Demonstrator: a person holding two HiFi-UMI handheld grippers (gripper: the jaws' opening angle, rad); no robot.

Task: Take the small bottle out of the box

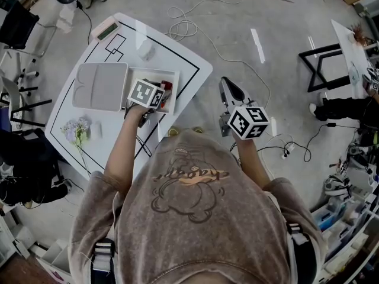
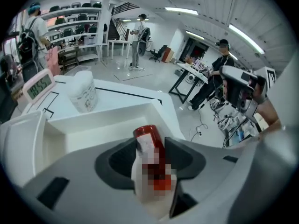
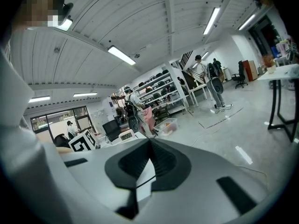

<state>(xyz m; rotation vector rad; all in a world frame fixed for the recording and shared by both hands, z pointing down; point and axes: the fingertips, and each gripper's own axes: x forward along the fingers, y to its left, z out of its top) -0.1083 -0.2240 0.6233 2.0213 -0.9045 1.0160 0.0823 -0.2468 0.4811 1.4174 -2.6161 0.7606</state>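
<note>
The small bottle (image 2: 150,146) is white with a red cap and a red label, and it leans cap-up inside the open white box (image 2: 107,125). My left gripper (image 2: 150,143) reaches into the box with its dark pads pressed on both sides of the bottle. The head view shows the left gripper (image 1: 163,91) over the box (image 1: 175,78) on the white table, a bit of red bottle (image 1: 167,86) at its tip. My right gripper (image 1: 227,85) hangs off the table's right side over the floor. In its own view the right gripper (image 3: 149,141) has its jaws together and nothing between them.
The box's grey lid (image 1: 100,86) lies left of the box. A white jar (image 2: 83,93) and a digital timer (image 2: 39,85) stand behind it. Artificial flowers (image 1: 77,130) lie at the table's near left. Cables (image 1: 183,25) trail on the floor. People stand among tables and shelves beyond.
</note>
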